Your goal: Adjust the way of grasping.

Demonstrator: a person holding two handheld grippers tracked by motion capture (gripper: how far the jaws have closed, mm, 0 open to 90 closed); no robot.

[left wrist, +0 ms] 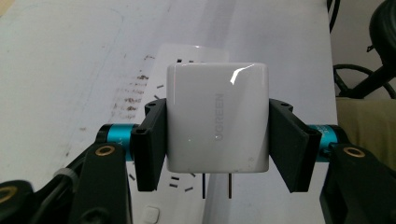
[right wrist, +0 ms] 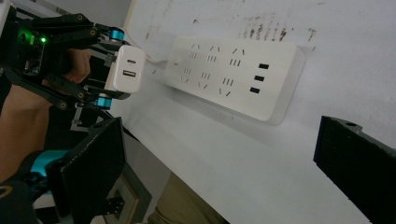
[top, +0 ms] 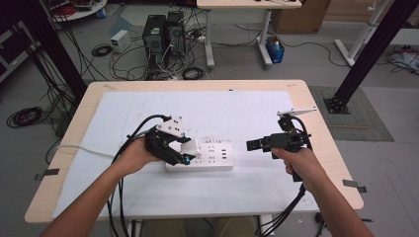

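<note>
Left gripper (left wrist: 217, 140) clamps charger (left wrist: 217, 123) (prongs exposed) above power strip (top: 210, 157).

Wooden table (top: 316, 148), white sheet (top: 247, 113), power strip (top: 212, 157)

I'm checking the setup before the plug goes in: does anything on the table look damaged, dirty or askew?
Only dark smudges on the white table cover beside the power strip. The strip lies flat, and the charger sits straight in the left gripper, prongs intact.
</note>
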